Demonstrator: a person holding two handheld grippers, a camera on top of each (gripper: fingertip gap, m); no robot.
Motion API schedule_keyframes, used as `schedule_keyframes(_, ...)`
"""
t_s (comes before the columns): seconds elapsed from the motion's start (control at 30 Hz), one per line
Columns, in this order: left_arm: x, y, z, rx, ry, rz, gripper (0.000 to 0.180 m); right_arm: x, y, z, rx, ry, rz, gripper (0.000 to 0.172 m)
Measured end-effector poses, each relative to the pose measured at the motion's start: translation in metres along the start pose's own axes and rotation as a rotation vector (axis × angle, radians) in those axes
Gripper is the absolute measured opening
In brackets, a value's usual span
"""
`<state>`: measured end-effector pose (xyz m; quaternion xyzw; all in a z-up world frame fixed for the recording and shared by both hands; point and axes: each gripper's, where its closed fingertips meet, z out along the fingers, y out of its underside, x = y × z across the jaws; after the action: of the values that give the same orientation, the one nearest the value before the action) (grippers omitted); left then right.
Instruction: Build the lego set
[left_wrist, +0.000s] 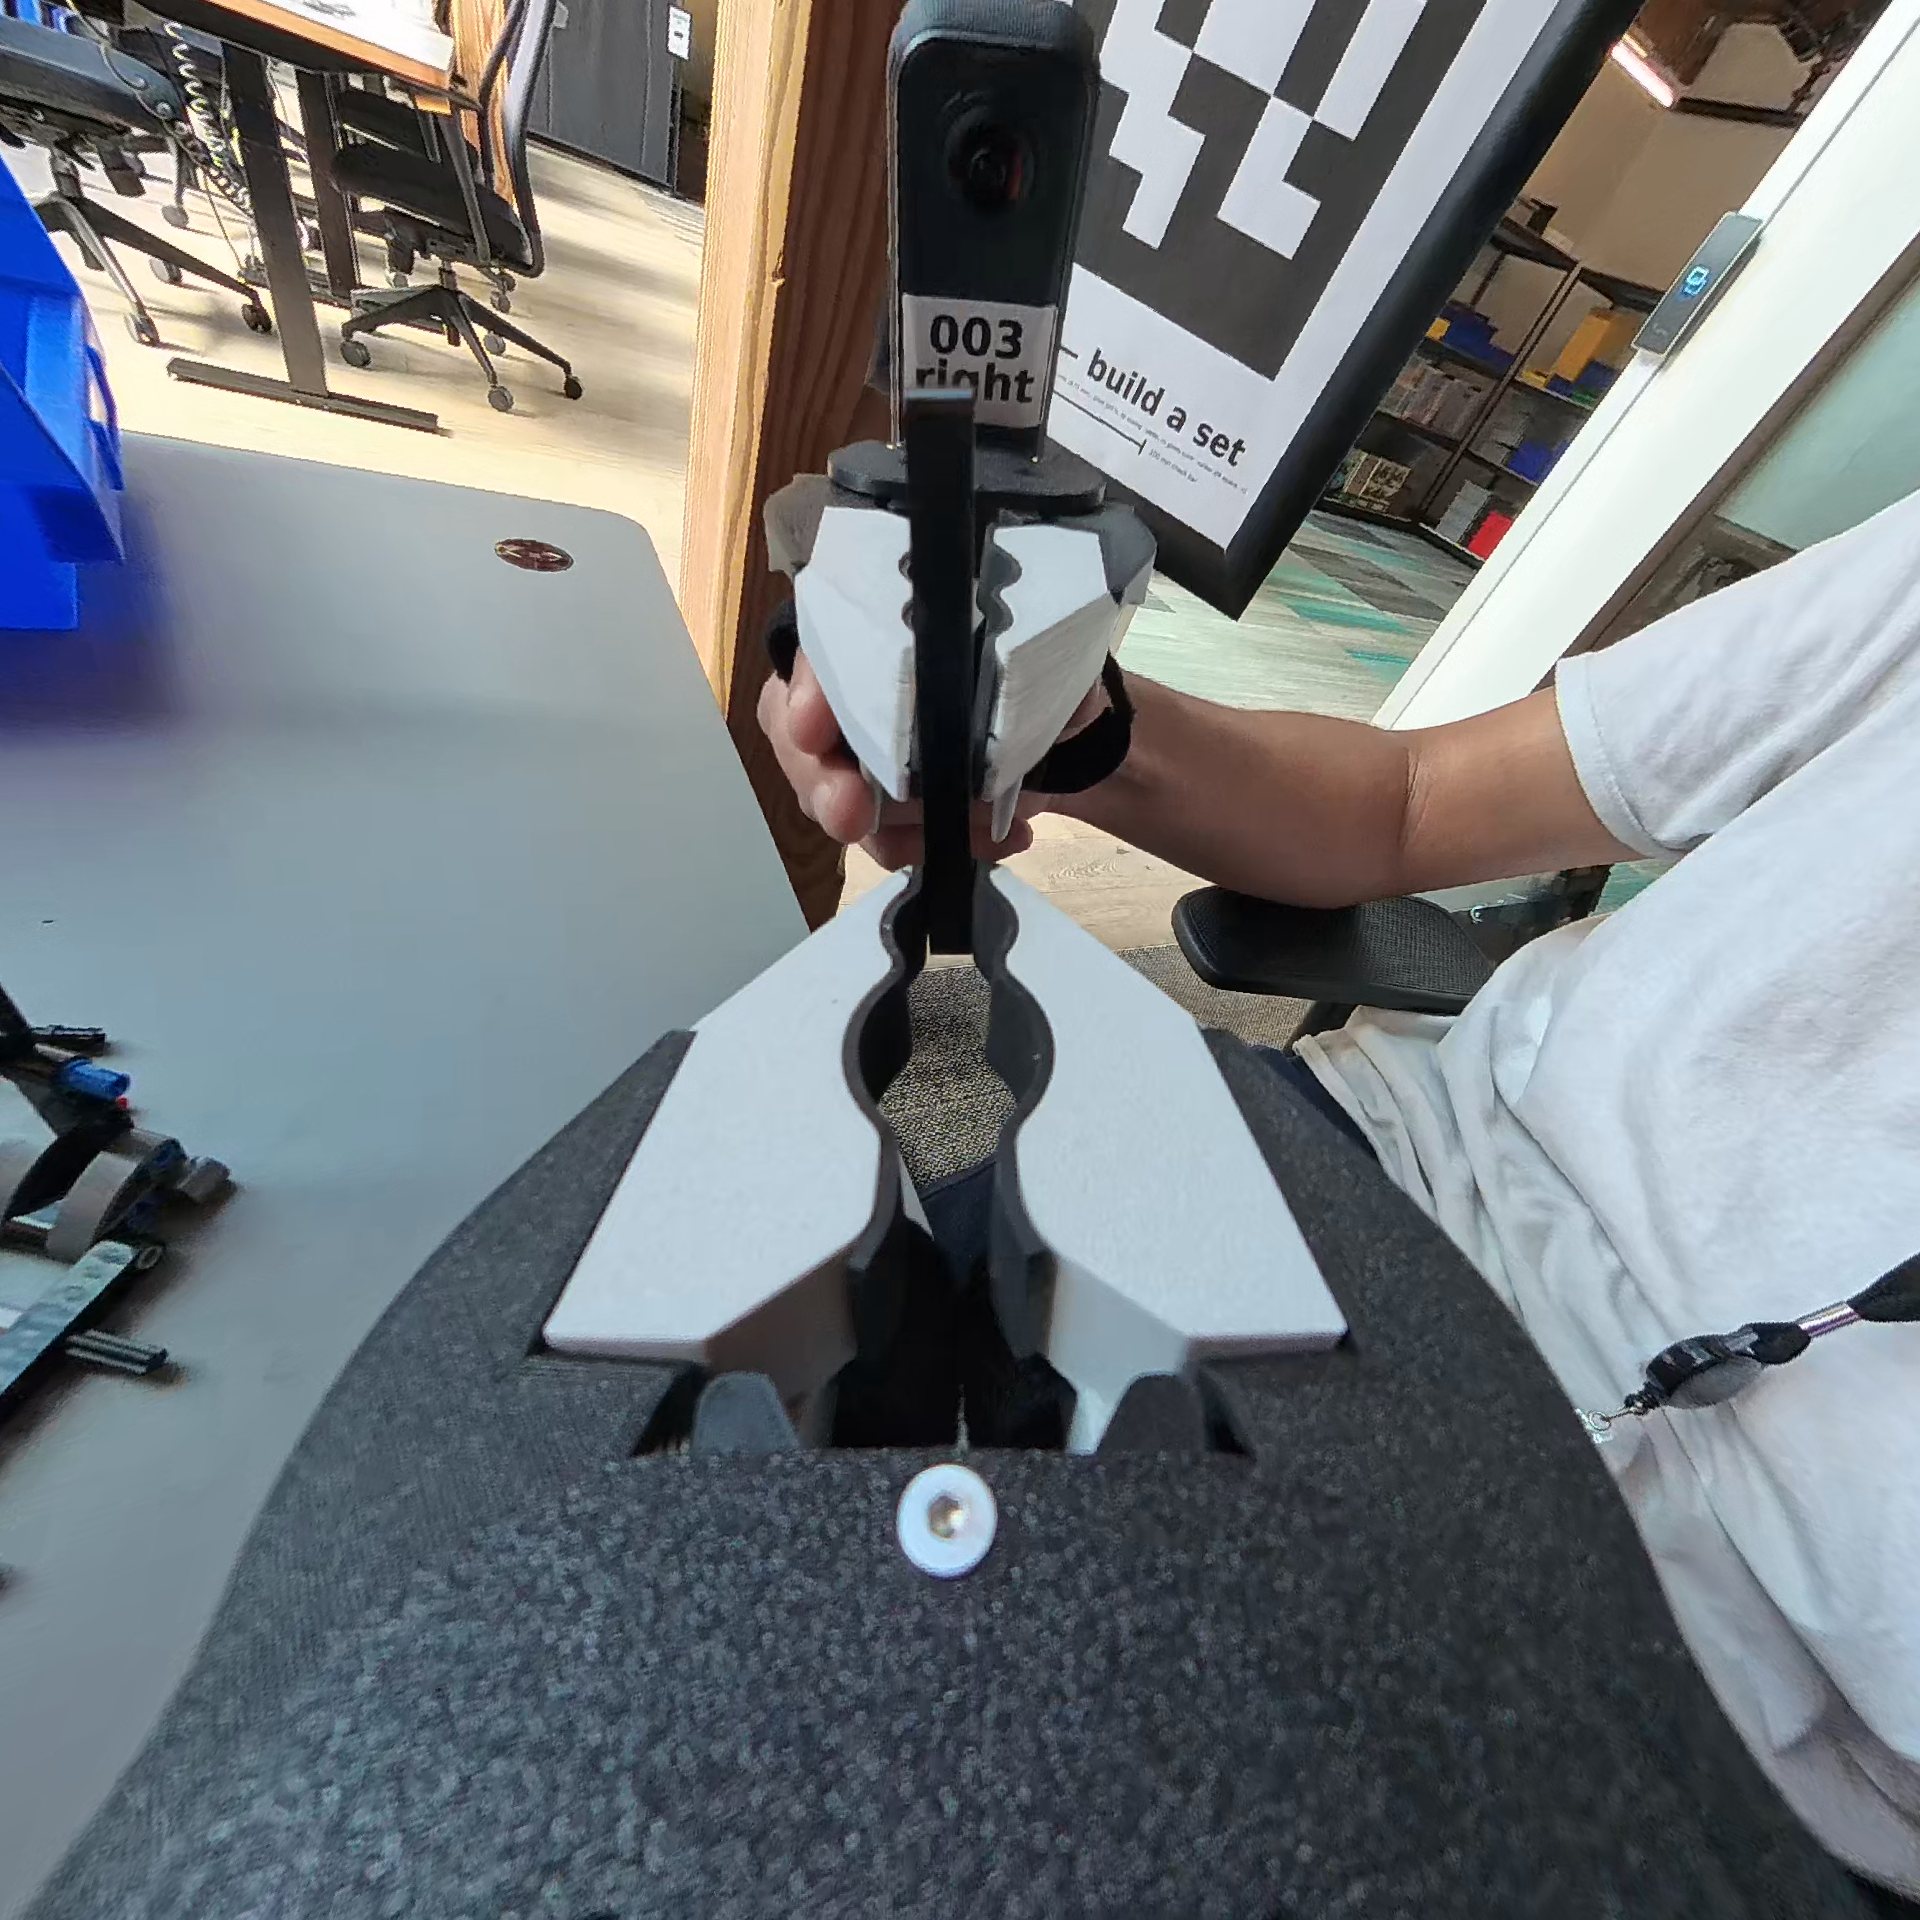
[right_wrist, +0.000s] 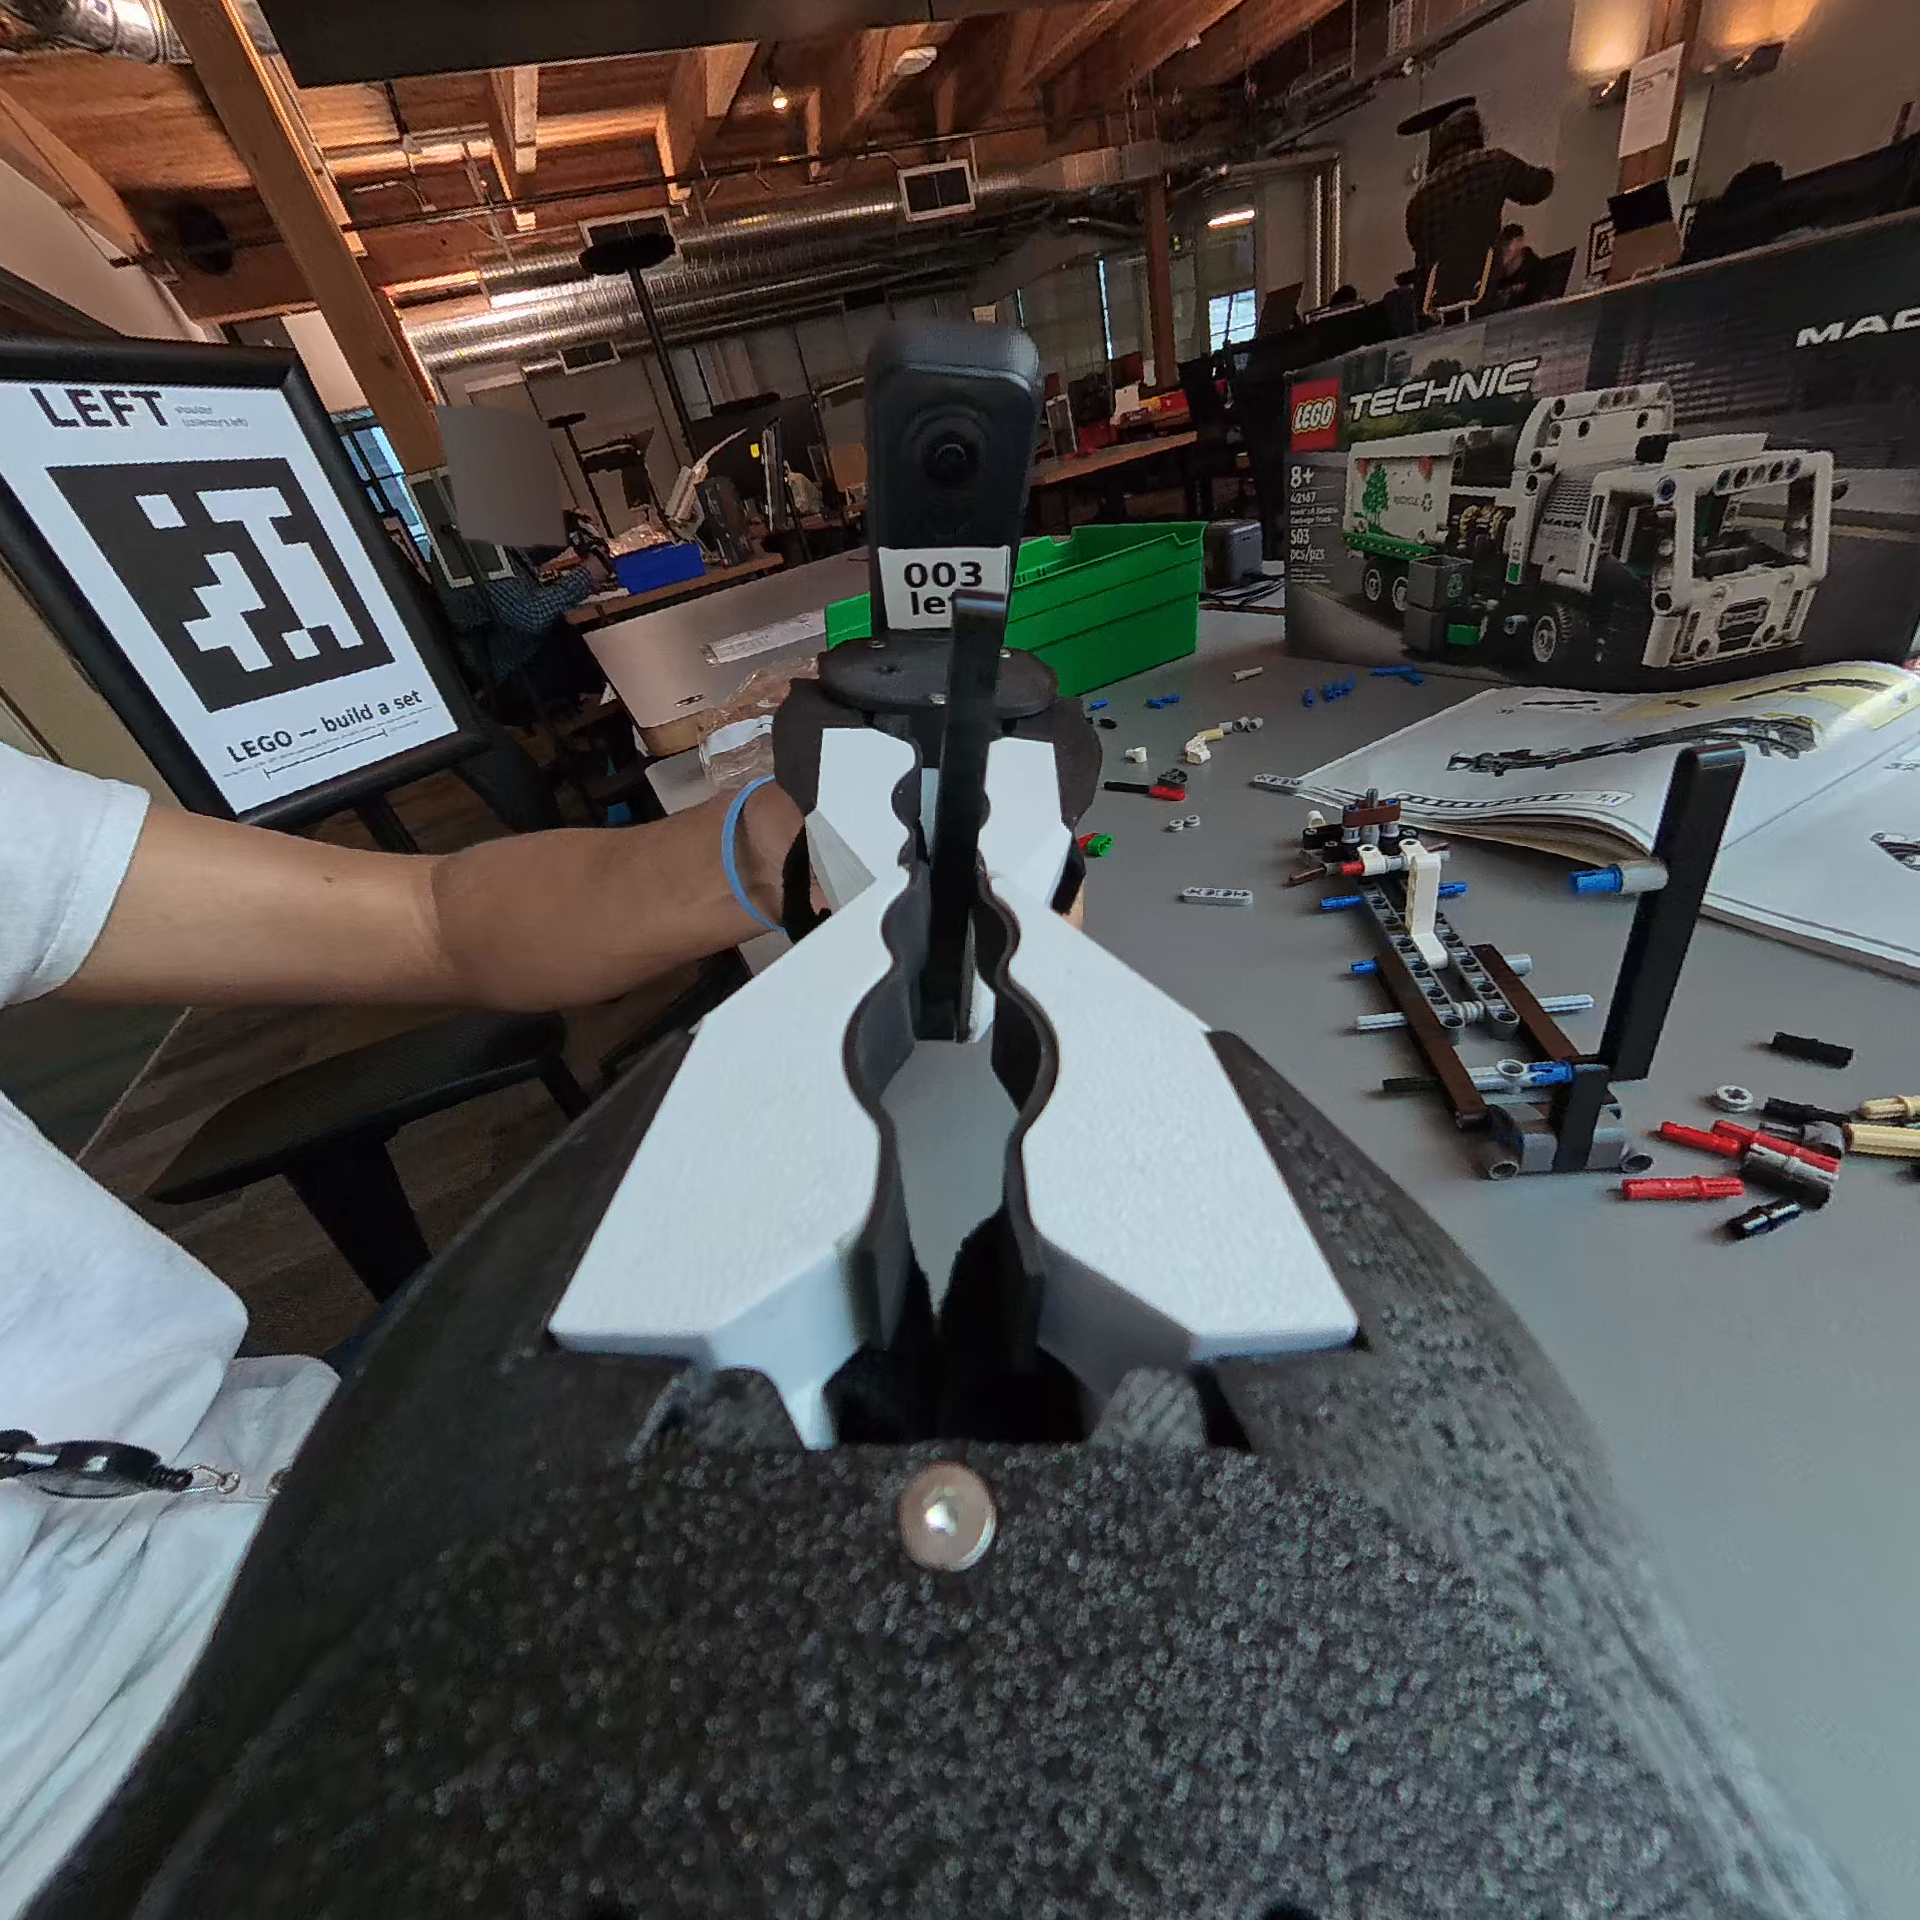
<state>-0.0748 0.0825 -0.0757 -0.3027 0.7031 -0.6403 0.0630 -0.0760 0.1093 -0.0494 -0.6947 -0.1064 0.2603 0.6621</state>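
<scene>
Both grippers faced tip to tip beside grey desk (right_wrist: 1455, 1351). Left gripper (left_wrist: 951, 894) and right gripper (right_wrist: 951, 914) fingers nearly closed, both clamping same black strip (left_wrist: 940, 623).

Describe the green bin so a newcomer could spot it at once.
Start at the large toy truck box standing at the far edge of the grey table. Just left of it sits the green plastic bin, open-topped, partly behind the left gripper. It is the only bright green container there.
</scene>
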Motion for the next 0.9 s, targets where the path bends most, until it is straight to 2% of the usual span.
schedule_keyframes(0.1, -0.003, 0.003, 0.001, -0.027, -0.01, 0.007, 0.006, 0.001, -0.001, 0.0, 0.03, -0.007, 0.005, 0.01)
schedule_keyframes(0.27, -0.008, 0.006, -0.001, -0.032, -0.037, 0.016, 0.006, 0.005, 0.0, 0.0, 0.021, -0.009, 0.003, 0.006)
schedule_keyframes(0.4, -0.031, -0.001, -0.023, -0.095, -0.216, 0.212, 0.016, 0.029, -0.005, -0.004, 0.032, 0.069, -0.022, 0.006)
schedule_keyframes(0.43, -0.036, -0.002, -0.032, -0.136, -0.237, 0.267, 0.024, 0.038, -0.007, -0.005, 0.038, 0.092, -0.037, 0.006)
schedule_keyframes(0.47, -0.044, -0.001, -0.04, -0.183, -0.263, 0.307, 0.04, 0.045, -0.008, -0.006, 0.04, 0.095, -0.057, 0.006)
schedule_keyframes(0.57, -0.082, -0.004, -0.058, -0.282, -0.326, 0.377, 0.053, 0.071, -0.003, -0.004, -0.012, 0.153, -0.109, 0.006)
schedule_keyframes(0.67, -0.122, -0.017, -0.062, -0.28, -0.348, 0.391, 0.078, 0.09, -0.001, 0.007, -0.043, 0.147, -0.164, 0.006)
schedule_keyframes(0.77, -0.152, -0.014, -0.053, -0.326, -0.299, 0.379, 0.107, 0.107, 0.006, 0.016, -0.083, 0.123, -0.135, 0.006)
schedule_keyframes(0.83, -0.162, -0.006, -0.044, -0.352, -0.253, 0.369, 0.115, 0.117, 0.009, 0.018, -0.094, 0.15, -0.116, 0.006)
schedule_keyframes(0.9, -0.16, -0.002, -0.035, -0.348, -0.178, 0.348, 0.113, 0.119, 0.011, 0.018, -0.101, 0.154, -0.125, 0.006)
